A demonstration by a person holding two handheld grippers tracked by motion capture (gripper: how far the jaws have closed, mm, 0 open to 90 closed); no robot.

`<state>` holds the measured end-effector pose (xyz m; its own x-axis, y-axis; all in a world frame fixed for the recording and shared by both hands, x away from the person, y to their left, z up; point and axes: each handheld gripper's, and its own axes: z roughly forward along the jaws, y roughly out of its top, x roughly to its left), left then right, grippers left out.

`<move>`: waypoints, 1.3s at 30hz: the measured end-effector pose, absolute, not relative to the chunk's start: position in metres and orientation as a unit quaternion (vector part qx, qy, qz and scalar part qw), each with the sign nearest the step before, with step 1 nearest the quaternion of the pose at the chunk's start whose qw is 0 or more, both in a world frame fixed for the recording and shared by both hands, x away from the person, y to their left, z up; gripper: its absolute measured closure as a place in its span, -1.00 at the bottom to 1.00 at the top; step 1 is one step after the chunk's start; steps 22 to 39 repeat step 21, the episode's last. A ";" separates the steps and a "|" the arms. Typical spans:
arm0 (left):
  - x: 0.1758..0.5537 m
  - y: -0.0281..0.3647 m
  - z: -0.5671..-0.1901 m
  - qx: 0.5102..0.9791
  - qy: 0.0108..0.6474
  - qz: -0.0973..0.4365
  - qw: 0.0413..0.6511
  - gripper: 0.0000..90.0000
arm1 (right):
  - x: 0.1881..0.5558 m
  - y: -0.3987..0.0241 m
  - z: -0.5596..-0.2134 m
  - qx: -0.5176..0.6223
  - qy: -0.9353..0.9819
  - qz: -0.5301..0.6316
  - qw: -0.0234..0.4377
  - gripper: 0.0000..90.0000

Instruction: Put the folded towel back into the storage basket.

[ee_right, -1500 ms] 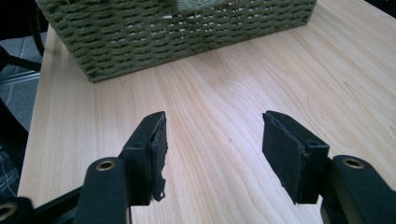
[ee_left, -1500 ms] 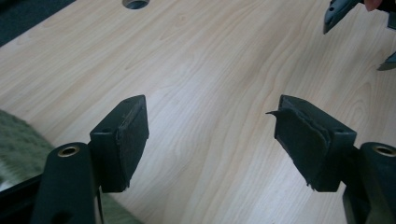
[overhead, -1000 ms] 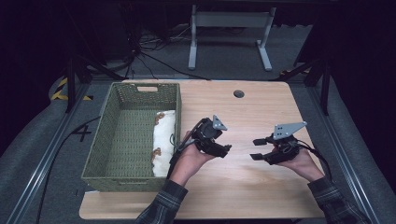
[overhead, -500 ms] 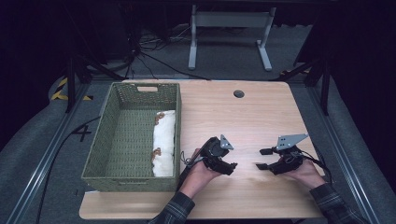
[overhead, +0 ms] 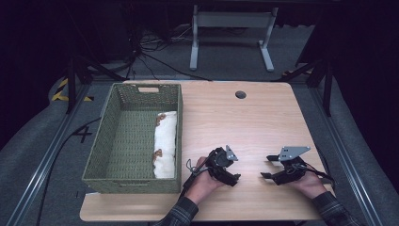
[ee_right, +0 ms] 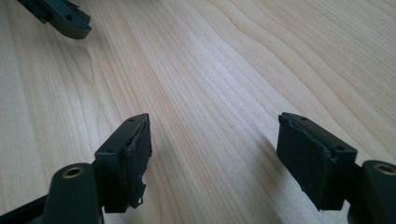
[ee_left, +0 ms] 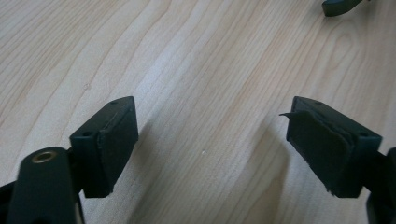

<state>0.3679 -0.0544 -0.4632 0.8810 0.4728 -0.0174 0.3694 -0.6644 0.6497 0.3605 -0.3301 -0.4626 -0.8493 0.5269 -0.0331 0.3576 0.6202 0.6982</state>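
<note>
My left gripper (overhead: 234, 170) rests low on the wooden table (overhead: 244, 122) near its front edge, held in a hand. Its jaws have just been opening and now stand wide, with bare wood between them (ee_left: 212, 140). To its right, my right gripper (overhead: 268, 167) faces it and lies just as low. Its jaws have also just been opening and are apart over bare wood (ee_right: 217, 149). A jaw tip of the other gripper (ee_left: 338, 5) shows at the top right of the left gripper view. The left gripper's jaw (ee_right: 60, 16) shows at the top left of the right gripper view.
A green woven basket (overhead: 146, 88) stands on the left part of the table. A white cloth with brown marks (overhead: 165, 141) lies along its right wall. A round cable hole (overhead: 241, 94) sits near the far edge. Dark floor, cables and a metal stand lie beyond.
Both hands have come down and toward the table's front edge. Both grippers now sit low on the wood, and their jaws stand wider apart.
</note>
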 end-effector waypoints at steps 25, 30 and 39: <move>0.367 -0.050 -0.473 0.900 0.221 0.086 0.366 -0.82 | 0.360 -0.336 -0.468 0.251 0.882 0.380 0.124 -0.58; 0.367 -0.050 -0.473 0.900 0.221 0.086 0.366 -0.82 | 0.360 -0.336 -0.468 0.251 0.882 0.380 0.124 -0.58; 0.367 -0.050 -0.473 0.900 0.221 0.086 0.366 -0.82 | 0.360 -0.336 -0.468 0.251 0.882 0.380 0.124 -0.58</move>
